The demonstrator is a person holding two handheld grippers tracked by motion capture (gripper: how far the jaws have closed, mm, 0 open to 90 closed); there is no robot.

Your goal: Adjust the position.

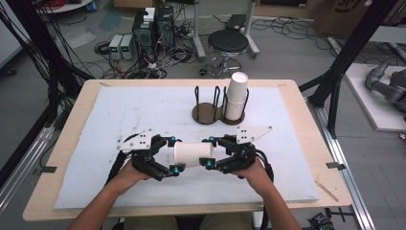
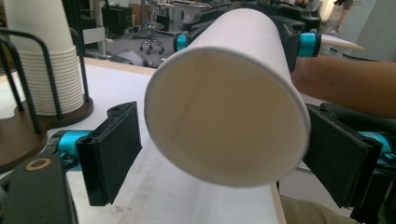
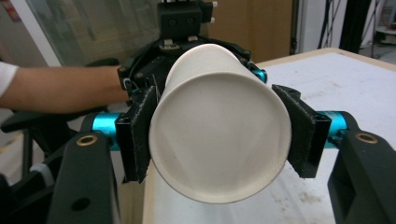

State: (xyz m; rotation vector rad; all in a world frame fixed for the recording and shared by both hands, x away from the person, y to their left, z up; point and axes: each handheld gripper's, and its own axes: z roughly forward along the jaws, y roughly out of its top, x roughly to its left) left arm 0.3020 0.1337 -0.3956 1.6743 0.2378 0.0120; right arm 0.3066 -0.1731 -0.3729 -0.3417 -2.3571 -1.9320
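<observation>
Cup, held level near the table's front edge: right gripper clamps its base, left gripper gapes around its mouth, likely for handover.

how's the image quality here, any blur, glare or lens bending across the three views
High view: even soft light, no glare, faint shadows under the paper cup; slightly soft overall. Left gripper view: the cup's rim is near and a bit soft, the cup stack bright, and the background curves from wide-angle bending. Right gripper view: the cup's base is fairly sharp, and the background is dim and blurred.
</observation>
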